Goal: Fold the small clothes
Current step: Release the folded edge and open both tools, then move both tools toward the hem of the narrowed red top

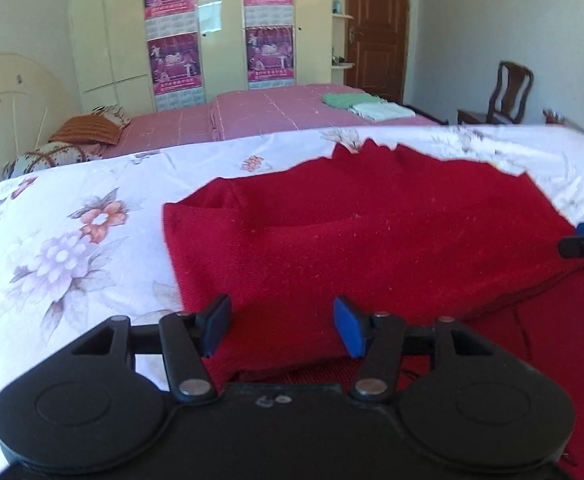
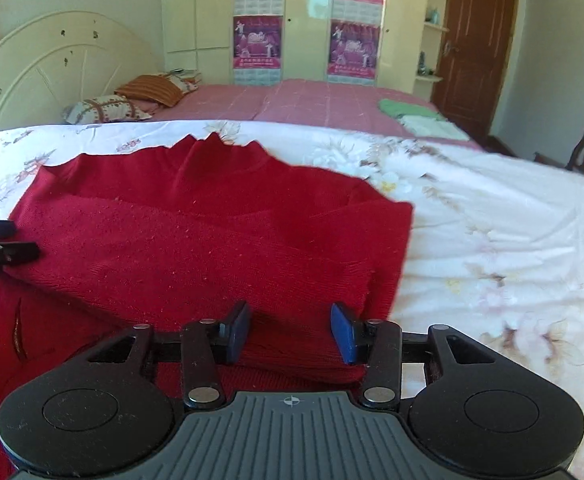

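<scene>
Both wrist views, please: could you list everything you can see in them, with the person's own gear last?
sweater: one, red, folded flat on the flowered sheet, collar toward the far side
sheet: one, white with flowers, covering the near surface
bed: one, pink cover, behind the sheet
pillows: about three, patterned and orange, by the cream headboard
folded clothes: two, green and pale, on the bed's far corner
wardrobe: one, cream, four pink posters on it
door: one, brown, right of the wardrobe
chair: one, dark wood, by the right wall
left hand-held gripper: black, blue pads, open over the sweater's near edge
right hand-held gripper: same, open over the sweater's near right corner
</scene>
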`<action>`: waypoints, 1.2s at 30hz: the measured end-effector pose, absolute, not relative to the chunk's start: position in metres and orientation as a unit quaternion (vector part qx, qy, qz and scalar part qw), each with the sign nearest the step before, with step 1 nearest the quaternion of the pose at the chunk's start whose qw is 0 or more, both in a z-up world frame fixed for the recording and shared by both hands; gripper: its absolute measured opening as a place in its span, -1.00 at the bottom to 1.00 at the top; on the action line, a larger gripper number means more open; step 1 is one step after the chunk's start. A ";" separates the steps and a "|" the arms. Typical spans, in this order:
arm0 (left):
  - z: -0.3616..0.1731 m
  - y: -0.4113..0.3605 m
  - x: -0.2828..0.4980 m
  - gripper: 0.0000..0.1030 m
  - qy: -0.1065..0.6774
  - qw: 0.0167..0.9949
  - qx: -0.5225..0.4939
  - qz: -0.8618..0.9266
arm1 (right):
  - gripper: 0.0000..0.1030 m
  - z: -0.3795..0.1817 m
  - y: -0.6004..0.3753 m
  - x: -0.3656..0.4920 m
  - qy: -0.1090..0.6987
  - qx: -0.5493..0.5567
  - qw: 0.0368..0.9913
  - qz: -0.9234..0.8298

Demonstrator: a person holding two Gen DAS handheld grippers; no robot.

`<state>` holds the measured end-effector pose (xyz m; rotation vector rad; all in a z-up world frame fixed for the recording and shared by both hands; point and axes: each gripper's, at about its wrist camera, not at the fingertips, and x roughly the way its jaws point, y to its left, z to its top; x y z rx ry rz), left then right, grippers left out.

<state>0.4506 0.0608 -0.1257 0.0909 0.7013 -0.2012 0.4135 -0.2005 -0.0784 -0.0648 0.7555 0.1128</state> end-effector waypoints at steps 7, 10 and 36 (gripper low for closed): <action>-0.131 0.095 0.360 0.56 0.385 0.917 0.008 -0.101 | -0.14 -0.053 -0.245 0.332 0.385 0.091 0.916 0.063; -0.135 0.114 0.309 0.46 0.408 0.907 -0.010 -0.108 | -0.14 -0.059 -0.268 0.287 0.415 0.158 0.892 0.083; -0.154 0.171 0.172 -0.02 0.444 0.790 -0.407 -0.116 | -0.14 -0.099 -0.343 0.142 0.440 0.456 0.758 0.154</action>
